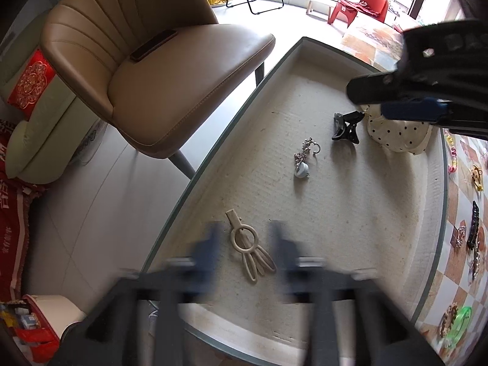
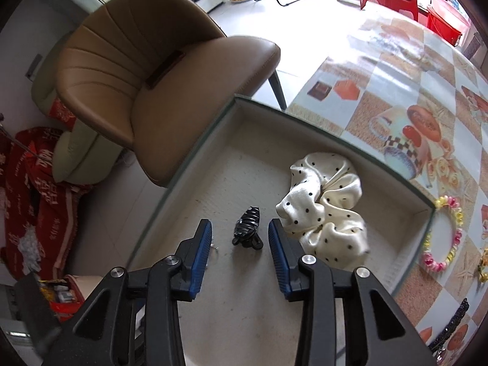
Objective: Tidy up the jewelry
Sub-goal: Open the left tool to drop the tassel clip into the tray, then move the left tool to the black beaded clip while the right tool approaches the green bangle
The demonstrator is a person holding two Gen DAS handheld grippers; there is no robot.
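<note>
A shallow cream-lined tray (image 1: 311,61) (image 2: 244,113) lies on the table. In it are a beige hair clip (image 1: 248,245), a silver charm piece (image 1: 303,157), a small black claw clip (image 1: 346,128) (image 2: 247,228) and a polka-dot scrunchie (image 1: 396,134) (image 2: 323,201). My left gripper (image 1: 245,244) is open, blurred, its fingers either side of the beige clip. My right gripper (image 2: 239,238) is open, its fingers either side of the black claw clip; it also shows in the left wrist view (image 1: 396,97) above the scrunchie.
A tan chair (image 1: 146,70) (image 2: 146,85) stands beyond the tray's left edge. Right of the tray, on the patterned tablecloth (image 2: 396,91), lie a bead bracelet (image 2: 445,235), a long black clip (image 1: 474,225) and other hair pieces (image 1: 454,326).
</note>
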